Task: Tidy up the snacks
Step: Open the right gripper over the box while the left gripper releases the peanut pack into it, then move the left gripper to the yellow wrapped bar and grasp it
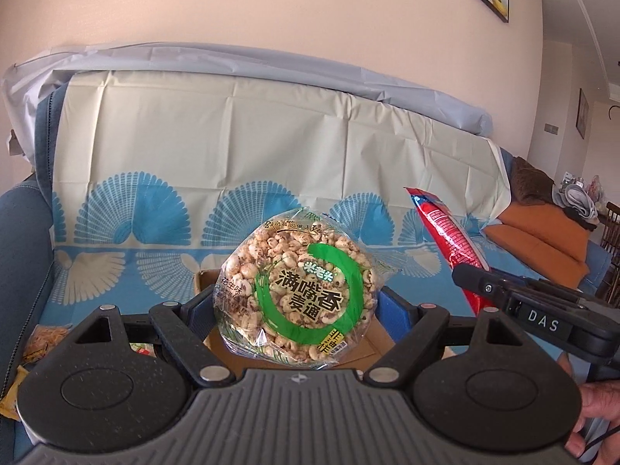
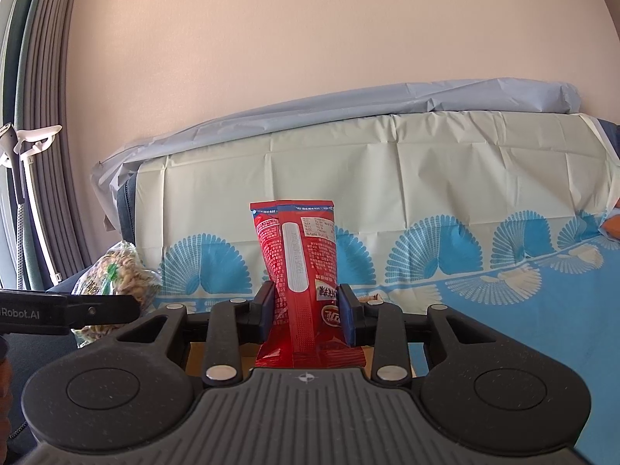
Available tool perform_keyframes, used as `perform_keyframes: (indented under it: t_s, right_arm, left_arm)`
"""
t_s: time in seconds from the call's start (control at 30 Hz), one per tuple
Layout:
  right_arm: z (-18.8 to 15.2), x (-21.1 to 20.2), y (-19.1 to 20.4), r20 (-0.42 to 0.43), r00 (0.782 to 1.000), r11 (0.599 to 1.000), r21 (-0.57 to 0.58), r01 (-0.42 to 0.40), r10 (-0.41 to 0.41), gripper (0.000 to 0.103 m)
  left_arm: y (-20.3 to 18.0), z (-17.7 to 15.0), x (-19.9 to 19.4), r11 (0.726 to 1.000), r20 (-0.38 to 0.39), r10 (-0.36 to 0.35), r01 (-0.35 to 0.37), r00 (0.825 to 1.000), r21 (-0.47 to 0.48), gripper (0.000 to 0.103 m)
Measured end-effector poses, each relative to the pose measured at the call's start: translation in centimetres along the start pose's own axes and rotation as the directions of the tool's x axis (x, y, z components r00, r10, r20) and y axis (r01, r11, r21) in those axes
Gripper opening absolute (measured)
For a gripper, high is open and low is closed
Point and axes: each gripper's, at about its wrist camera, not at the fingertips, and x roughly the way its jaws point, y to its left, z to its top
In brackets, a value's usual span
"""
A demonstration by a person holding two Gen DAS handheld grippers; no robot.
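Puffed-grain snack pack sits face-on in my left gripper, jaws wide, over cardboard box; right gripper pinches upright red chip bag alongside.

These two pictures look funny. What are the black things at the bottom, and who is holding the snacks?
A person holds a tool in each hand, and each tool carries a camera looking along its two fingers. The black parts are those tools. One picture is from the left hand-held gripper, which holds a round puffed-grain pack. The other is from the right hand-held gripper, squeezing a red bag. A cardboard box sits below, on a blue-patterned cloth.
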Motion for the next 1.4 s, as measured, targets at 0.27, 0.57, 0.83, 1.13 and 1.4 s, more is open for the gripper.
perform_keyframes:
  t_s: [0.27,0.57,0.83,1.13,1.4]
  right_arm:
    - [0.0,0.0,-0.1,0.001,1.000,1.000,0.000,0.000,0.000,0.035]
    - [0.0,0.0,-0.1,0.001,1.000,1.000,0.000,-0.001,0.001,0.036]
    - [-0.1,-0.1,0.0,0.002,1.000,1.000,0.001,0.000,0.000,0.035]
    - [0.1,0.0,-0.1,-0.006,1.000,1.000,0.011,0.022,-0.022,0.055]
    - [0.1,0.2,0.0,-0.014,0.999,0.999,0.005,0.041,-0.041,0.064]
  left_arm:
    - [-0.8,0.7,0.7,1.000,0.004,-0.016,0.016,1.000,0.003,0.088]
    - [-1.3,1.0,1.3,1.000,-0.003,-0.026,0.025,1.000,-0.004,0.088]
    - [-1.5,1.1,1.6,0.999,-0.011,-0.036,0.036,0.999,-0.005,0.090]
    - [-1.8,0.8,1.6,0.999,-0.022,-0.039,0.039,0.999,-0.016,0.101]
    - [-0.5,-0.9,0.7,0.999,-0.031,-0.010,0.008,0.999,-0.043,0.098]
